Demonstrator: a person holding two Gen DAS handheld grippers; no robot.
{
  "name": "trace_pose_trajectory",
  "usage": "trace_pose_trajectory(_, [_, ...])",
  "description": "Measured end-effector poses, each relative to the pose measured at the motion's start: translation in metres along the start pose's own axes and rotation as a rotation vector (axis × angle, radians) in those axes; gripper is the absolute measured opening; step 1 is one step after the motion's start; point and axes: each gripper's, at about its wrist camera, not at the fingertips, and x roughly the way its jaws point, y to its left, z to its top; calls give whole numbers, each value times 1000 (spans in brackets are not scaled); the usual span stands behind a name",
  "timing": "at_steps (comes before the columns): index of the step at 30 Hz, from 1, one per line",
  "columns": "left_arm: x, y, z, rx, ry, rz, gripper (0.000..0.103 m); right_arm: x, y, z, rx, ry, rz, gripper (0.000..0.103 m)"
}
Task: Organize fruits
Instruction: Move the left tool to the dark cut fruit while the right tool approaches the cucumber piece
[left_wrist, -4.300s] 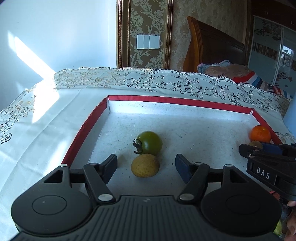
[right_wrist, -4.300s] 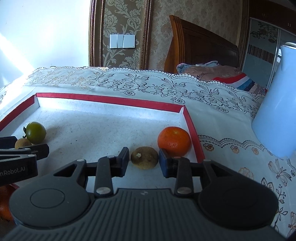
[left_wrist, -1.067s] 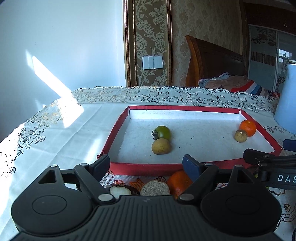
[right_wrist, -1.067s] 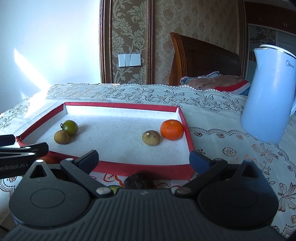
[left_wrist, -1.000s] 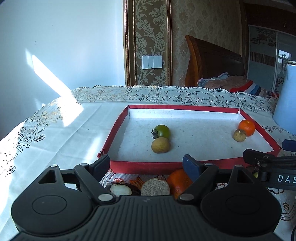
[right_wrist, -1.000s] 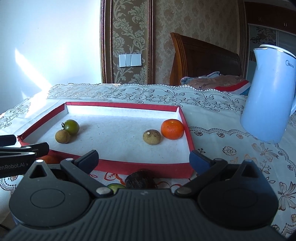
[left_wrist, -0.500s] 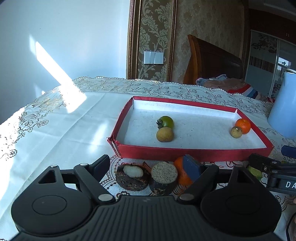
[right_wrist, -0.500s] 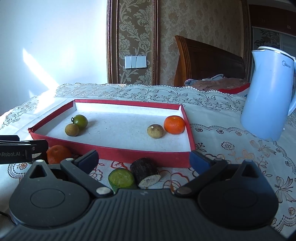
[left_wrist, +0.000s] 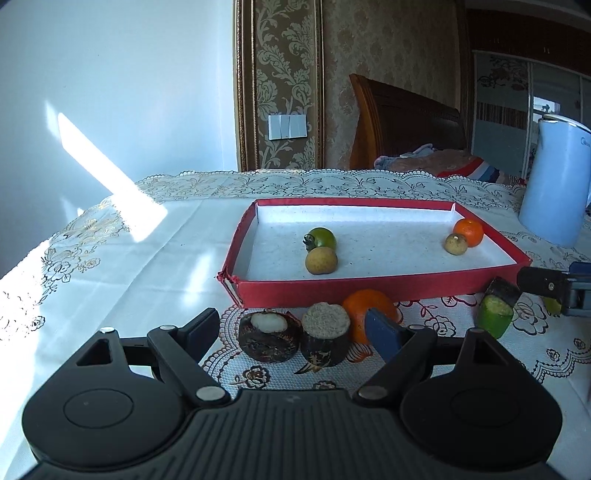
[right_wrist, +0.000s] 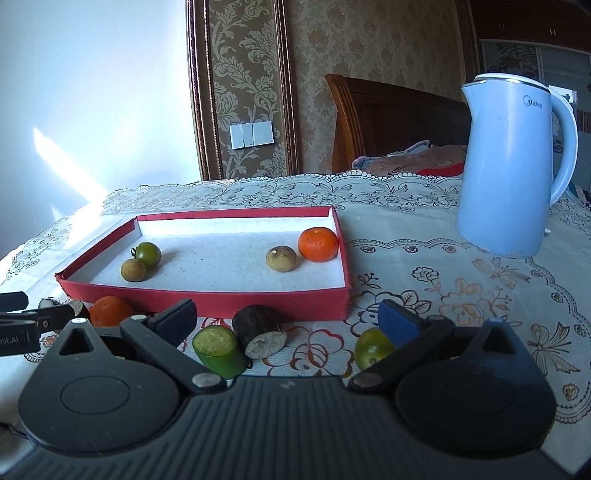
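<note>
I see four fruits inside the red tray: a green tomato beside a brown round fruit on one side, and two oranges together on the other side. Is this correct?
Not quite. The red tray holds four fruits, with the green tomato beside a brown round fruit, but the other pair is only one orange next to a second brown round fruit. The right wrist view shows this clearly.

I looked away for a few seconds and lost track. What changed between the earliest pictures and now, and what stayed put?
Both claws, left and right, pulled back out of the red tray to the fruit pieces lying in front of it. Both are open and empty; the right one, earlier narrow around the brown fruit, left it lying there. The four fruits in the tray and the kettle stayed in place.
</note>
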Motion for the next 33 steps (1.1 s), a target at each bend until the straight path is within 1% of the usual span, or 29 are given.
trace_pose_trajectory(3, [1,-12,-3,69,-9,25,86,1,-2,-1,10,7,-3,103])
trace_pose_trajectory(4, [1,-15,-3,87,-4,18,86,1,-3,-1,11,8,-2,103])
trace_pose_trajectory(6, [4,-17,-4,107,17,-10,86,2,-2,-2,8,12,-5,103])
trace_pose_trajectory(7, [6,-18,-5,113,28,-11,86,2,-2,-2,6,13,-6,103])
trace_pose_trajectory(9, [10,-18,-5,114,45,15,86,1,-1,-2,3,13,-6,103])
trace_pose_trajectory(12, [19,-9,-4,67,93,34,86,1,-2,-2,5,14,-4,103])
trace_pose_trajectory(14, [25,-1,-3,33,117,69,88,2,-1,-2,7,16,-5,103])
trace_pose_trajectory(15, [27,7,-2,-4,125,81,88,2,-2,-2,8,16,-5,103])
trace_pose_trajectory(16, [29,13,-1,-33,128,110,88,1,-2,-2,9,16,-4,103])
trace_pose_trajectory(18, [31,24,0,-83,135,205,87,1,-2,-2,10,16,-5,103])
trace_pose_trajectory(19, [32,30,1,-112,147,202,87,1,-2,-1,11,16,-5,103])
trace_pose_trajectory(20, [32,36,1,-147,158,175,87,1,-3,-1,12,14,-3,103])
trace_pose_trajectory(21, [33,39,1,-167,166,149,87,1,-3,-1,12,12,-3,103])
trace_pose_trajectory(22, [33,40,2,-171,170,143,87,0,-2,-1,12,11,-4,103])
trace_pose_trajectory(24, [31,37,1,-154,159,164,87,2,-2,-2,11,15,-4,103])
trace_pose_trajectory(28, [21,25,2,-91,95,148,87,1,-2,-2,11,14,-1,103])
trace_pose_trajectory(29, [20,22,2,-74,90,153,87,1,-2,-2,12,15,1,103])
trace_pose_trajectory(31, [21,19,2,-54,101,168,87,1,-3,-2,14,16,5,103])
trace_pose_trajectory(33, [20,19,1,-48,114,134,87,1,-3,-2,13,16,4,103])
